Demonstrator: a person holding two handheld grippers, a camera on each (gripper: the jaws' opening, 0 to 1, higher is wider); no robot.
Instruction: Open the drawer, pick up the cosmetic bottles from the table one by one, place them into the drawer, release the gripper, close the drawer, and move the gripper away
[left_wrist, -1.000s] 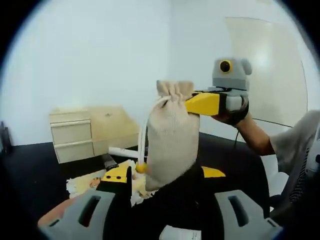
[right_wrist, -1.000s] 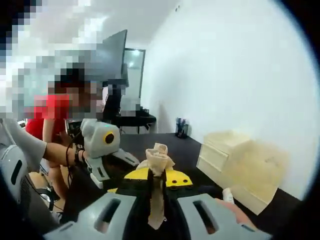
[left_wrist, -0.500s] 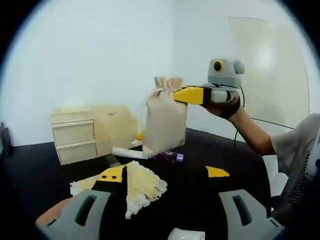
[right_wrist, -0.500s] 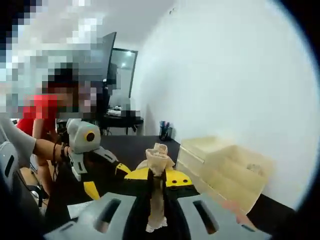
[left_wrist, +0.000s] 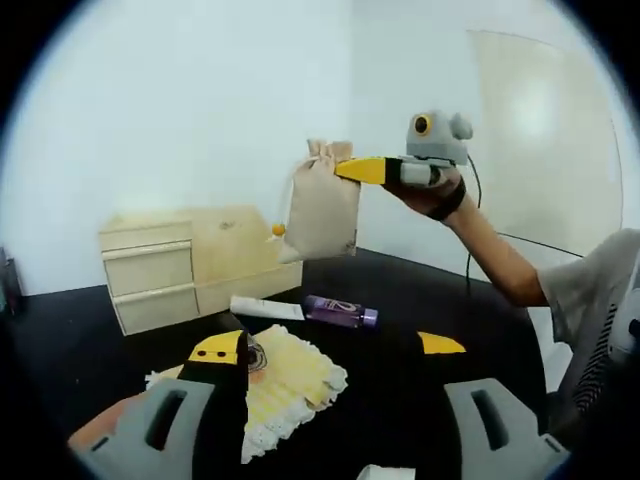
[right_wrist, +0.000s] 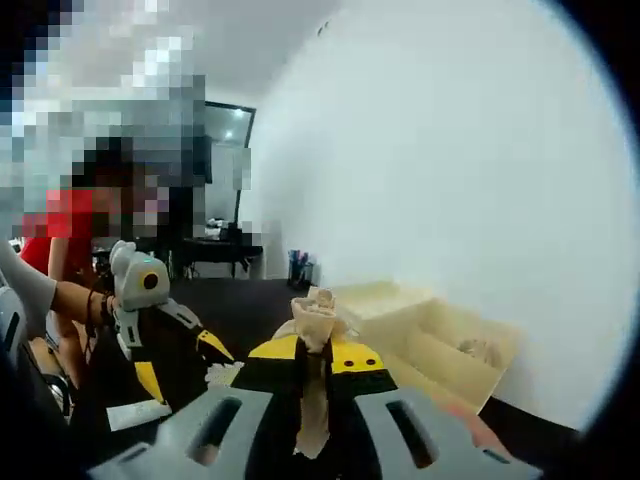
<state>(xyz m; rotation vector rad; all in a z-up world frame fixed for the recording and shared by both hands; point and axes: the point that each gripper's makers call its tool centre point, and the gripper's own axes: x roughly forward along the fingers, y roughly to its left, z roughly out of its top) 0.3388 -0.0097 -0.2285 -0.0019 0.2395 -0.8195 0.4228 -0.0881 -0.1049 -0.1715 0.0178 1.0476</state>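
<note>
- The right gripper (left_wrist: 352, 168) is up in the air, well above the black table (left_wrist: 420, 300). Its yellow jaws are pinched tight on the gathered neck of a cloth bag (left_wrist: 320, 205).
- In the right gripper view the same right gripper (right_wrist: 312, 352) has the bag's neck (right_wrist: 314, 330) squeezed between its jaws. Most of the bag is hidden below them.
- What is inside the bag cannot be seen.
- The left gripper (left_wrist: 330, 345) has its jaws spread wide apart, with nothing between them. It hangs over a yellow cloth (left_wrist: 285, 385) lying on the table.
- The left gripper (right_wrist: 165, 345) also shows at the left of the right gripper view, held by a hand (right_wrist: 95, 300).
- A purple bottle (left_wrist: 340, 312) and a white tube (left_wrist: 265, 307) lie on the table, near the wooden drawer box (left_wrist: 180, 265).
- The two drawers on the box look shut.
- In the right gripper view the box (right_wrist: 430, 340) is blurry, and something small sits in it that I cannot make out.
</note>
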